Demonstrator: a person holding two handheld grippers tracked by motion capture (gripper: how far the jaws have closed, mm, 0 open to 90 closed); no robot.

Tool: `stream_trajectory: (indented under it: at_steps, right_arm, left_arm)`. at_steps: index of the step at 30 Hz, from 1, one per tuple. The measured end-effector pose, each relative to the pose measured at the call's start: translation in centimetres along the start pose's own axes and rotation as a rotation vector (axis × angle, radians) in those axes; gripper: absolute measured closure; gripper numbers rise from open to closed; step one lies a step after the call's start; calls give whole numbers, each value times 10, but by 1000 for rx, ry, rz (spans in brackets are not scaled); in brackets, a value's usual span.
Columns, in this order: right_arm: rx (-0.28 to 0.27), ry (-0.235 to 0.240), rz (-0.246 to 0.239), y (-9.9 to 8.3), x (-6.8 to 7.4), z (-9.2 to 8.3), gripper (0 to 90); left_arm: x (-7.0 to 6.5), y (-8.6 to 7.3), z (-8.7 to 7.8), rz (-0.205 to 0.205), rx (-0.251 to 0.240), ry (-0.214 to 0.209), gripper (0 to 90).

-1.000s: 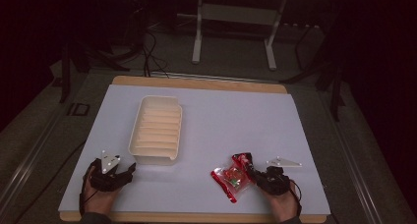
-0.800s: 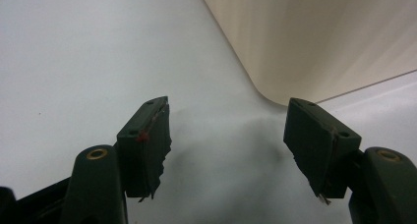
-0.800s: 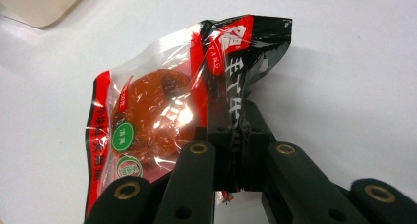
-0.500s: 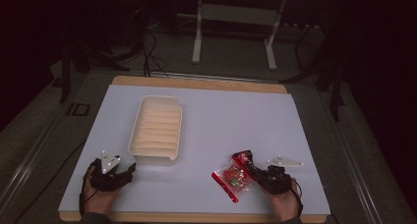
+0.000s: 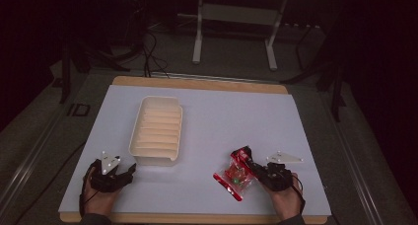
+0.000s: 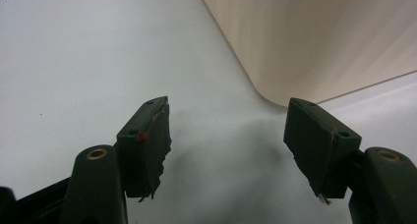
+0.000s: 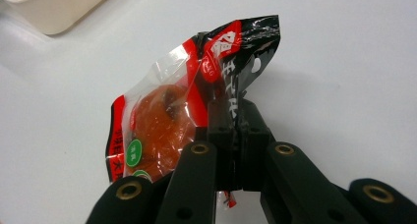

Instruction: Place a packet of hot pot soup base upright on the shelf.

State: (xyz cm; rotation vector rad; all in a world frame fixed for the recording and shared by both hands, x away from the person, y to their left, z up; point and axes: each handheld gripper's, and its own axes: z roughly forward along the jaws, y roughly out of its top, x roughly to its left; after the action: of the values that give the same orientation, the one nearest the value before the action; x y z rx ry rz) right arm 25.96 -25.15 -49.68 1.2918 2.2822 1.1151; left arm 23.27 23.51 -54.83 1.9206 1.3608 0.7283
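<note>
A red and clear snack packet (image 5: 234, 174) with an orange-brown snack inside lies near the table's front right. My right gripper (image 5: 249, 162) is shut on the packet's black and red top edge. In the right gripper view the jaws (image 7: 235, 112) pinch that edge, and the packet (image 7: 160, 123) hangs off to their left. My left gripper (image 5: 129, 171) rests at the front left, open, just short of the cream tray's (image 5: 154, 160) near corner. Nothing is between its jaws (image 6: 228, 123), and the tray wall (image 6: 305, 47) rises ahead on the right.
The ribbed cream tray (image 5: 137, 131) holds nothing and stands left of centre on the white sheet (image 5: 236, 116) that covers the wooden table. In the right gripper view its corner (image 7: 54, 5) sits at the top left. Beyond the table's far edge stands a metal stand (image 5: 234, 18).
The right gripper and the packet have shifted very slightly. The left gripper has stayed where it was.
</note>
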Motion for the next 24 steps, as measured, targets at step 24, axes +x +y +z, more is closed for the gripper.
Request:
stream_trajectory:
  at_steps: [24]
  right_arm:
    - [-20, 64, -126, 30, 5, -9, 872]
  left_arm:
    - [0, 0, 0, -2, 3, -2, 343]
